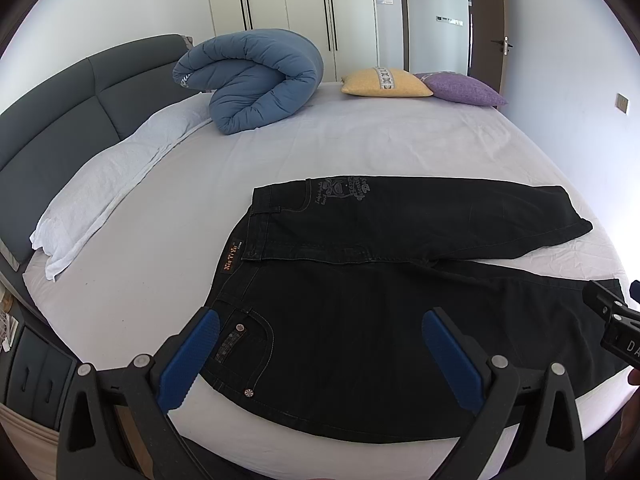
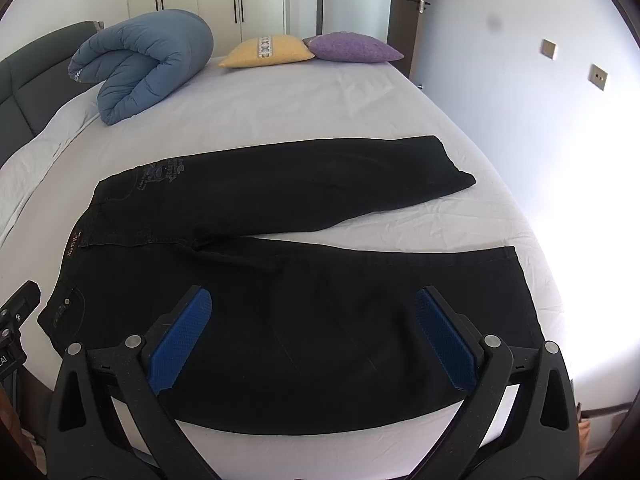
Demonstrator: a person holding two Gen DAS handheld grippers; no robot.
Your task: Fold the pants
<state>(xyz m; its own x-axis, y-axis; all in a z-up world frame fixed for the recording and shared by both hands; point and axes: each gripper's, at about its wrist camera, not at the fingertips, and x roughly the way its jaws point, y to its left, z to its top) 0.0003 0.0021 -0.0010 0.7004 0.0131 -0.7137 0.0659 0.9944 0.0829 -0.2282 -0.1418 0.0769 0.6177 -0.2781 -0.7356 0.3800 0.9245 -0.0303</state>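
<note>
Black pants (image 1: 360, 300) lie flat on the white bed sheet (image 1: 360, 136), waistband to the left, two legs spread apart to the right. They also show in the right wrist view (image 2: 280, 280). My left gripper (image 1: 320, 320) is open and empty, hovering over the waist and near pocket. My right gripper (image 2: 312, 300) is open and empty, hovering over the near leg. The right gripper's body shows at the right edge of the left wrist view (image 1: 612, 316). The left gripper's body shows at the left edge of the right wrist view (image 2: 16, 312).
A rolled blue duvet (image 1: 256, 80) lies at the head of the bed beside white pillows (image 1: 112, 176). A yellow cushion (image 1: 384, 82) and a purple cushion (image 1: 464, 88) sit at the far edge. A dark headboard (image 1: 52, 128) is left; wardrobes (image 1: 288, 8) stand behind.
</note>
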